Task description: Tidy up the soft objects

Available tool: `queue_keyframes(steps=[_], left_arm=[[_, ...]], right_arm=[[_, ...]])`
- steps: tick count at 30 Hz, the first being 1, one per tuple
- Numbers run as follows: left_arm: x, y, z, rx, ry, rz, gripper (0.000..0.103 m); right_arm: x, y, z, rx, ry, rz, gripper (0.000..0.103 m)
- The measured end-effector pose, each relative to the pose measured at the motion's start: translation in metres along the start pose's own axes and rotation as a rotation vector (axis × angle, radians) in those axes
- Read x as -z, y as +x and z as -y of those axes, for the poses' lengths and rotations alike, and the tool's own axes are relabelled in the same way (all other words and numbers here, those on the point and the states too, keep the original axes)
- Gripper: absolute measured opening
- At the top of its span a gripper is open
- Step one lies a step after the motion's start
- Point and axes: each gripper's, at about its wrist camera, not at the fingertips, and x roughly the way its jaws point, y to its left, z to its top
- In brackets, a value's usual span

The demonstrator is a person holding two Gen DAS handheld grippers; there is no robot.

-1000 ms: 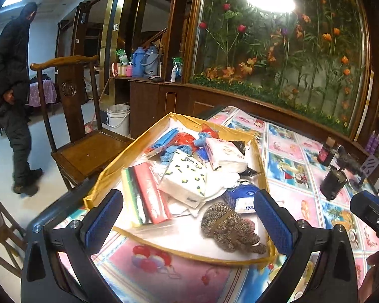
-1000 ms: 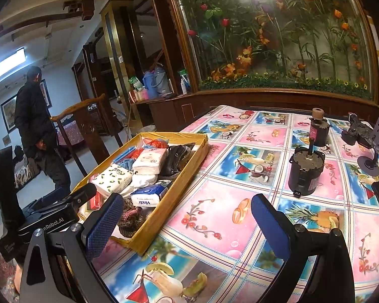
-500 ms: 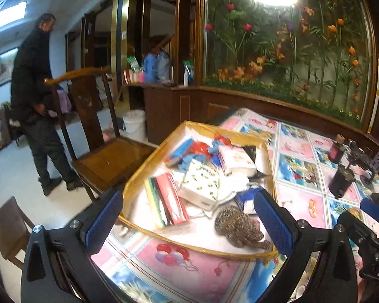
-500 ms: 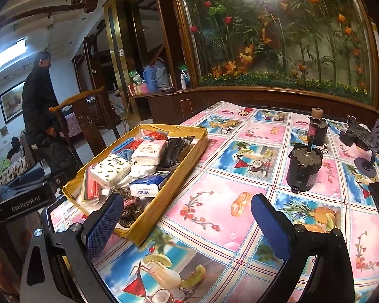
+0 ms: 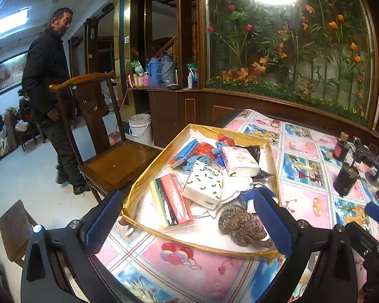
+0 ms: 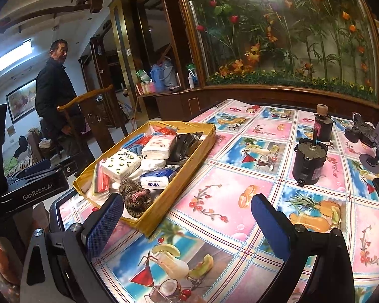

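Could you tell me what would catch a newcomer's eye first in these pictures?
Probably the yellow-edged tray on the bright patterned tablecloth, heaped with tissue packs and a brown knitted bundle at its near end. Behind the table glows a lit wall panel of artificial flowers, and both hand-held grippers hang open and empty.

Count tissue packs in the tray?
3. Leaf-print pack mid-tray, pink-white pack behind it, blue Vinda pack near the knit bundle. Others may be buried under the pile in the tray.
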Motion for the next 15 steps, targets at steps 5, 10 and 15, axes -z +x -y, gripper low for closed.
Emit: queue_keyframes(steps=[5, 10, 15], left_arm=[[0.003, -0.002, 0.010, 0.012, 0.047, -0.019, 0.103], [0.008, -0.002, 0.018, 0.056, 0.051, -0.042, 0.103], [0.014, 0.003, 0.023, 0.062, 0.062, -0.067, 0.103]], right_arm=[[0.002, -0.001, 0.000, 0.005, -0.006, -0.004, 0.102], [0.003, -0.003, 0.002, 0.013, -0.001, -0.002, 0.102], [0.004, -0.006, 0.005, 0.016, 0.009, -0.002, 0.102]])
